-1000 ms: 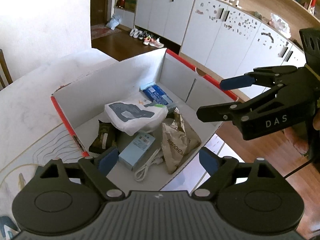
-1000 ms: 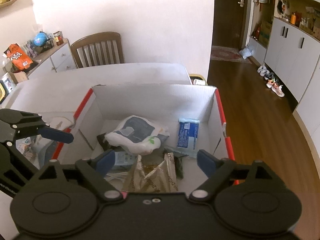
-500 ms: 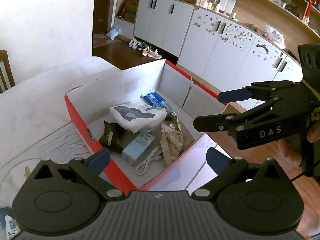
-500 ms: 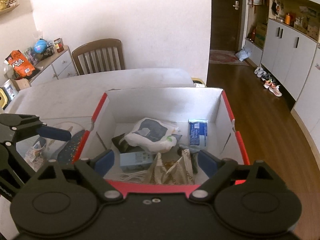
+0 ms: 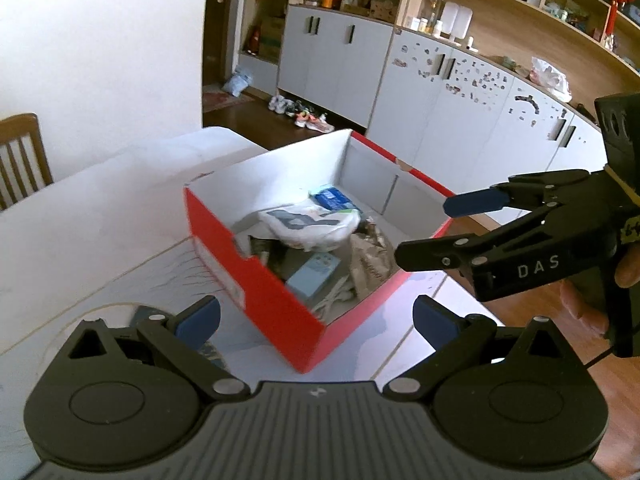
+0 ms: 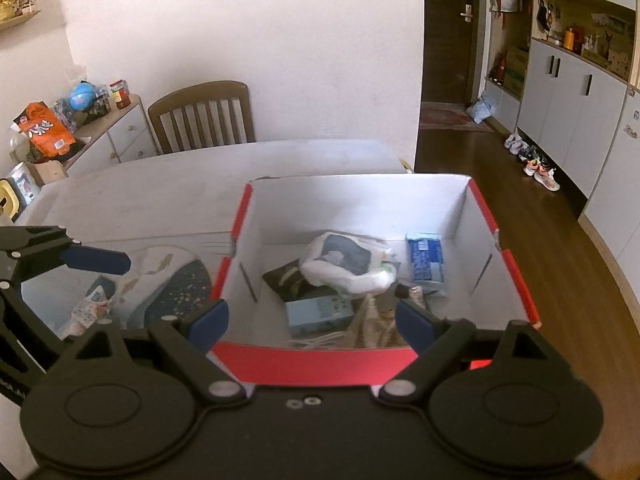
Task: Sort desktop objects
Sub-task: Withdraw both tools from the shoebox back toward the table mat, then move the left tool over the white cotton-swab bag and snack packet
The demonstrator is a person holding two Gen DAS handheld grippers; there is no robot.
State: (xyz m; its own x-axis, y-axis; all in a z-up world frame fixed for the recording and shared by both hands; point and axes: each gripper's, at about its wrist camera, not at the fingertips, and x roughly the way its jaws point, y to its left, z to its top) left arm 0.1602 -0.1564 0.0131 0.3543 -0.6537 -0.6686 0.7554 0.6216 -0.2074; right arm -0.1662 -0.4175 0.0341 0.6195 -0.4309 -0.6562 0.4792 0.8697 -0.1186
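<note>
A red box with white inner walls (image 5: pixel 256 280) (image 6: pixel 360 200) stands on the white table. Inside lie a white plastic bag (image 5: pixel 308 224) (image 6: pixel 344 260), a blue packet (image 5: pixel 334 200) (image 6: pixel 424 258), a light blue carton (image 5: pixel 312 276) (image 6: pixel 320 314), a brown foil bag (image 5: pixel 370 256) and a white cable (image 5: pixel 332 296). My left gripper (image 5: pixel 316 318) hangs open before the box's near corner, nothing between its pads. My right gripper (image 6: pixel 312 323) (image 5: pixel 436 230) is open and empty too, just behind the near red wall.
Left of the box a dark speckled mat (image 6: pixel 176 288) carries a small packet (image 6: pixel 90 308). A wooden chair (image 6: pixel 204 120) stands behind the table, a sideboard with snacks (image 6: pixel 44 132) at the far left. The table ends right of the box, above wood floor (image 6: pixel 560 280).
Both grippers have drawn back from over the box, so its red outer walls now show. The left jaws have spread a little wider. The items inside have not moved.
</note>
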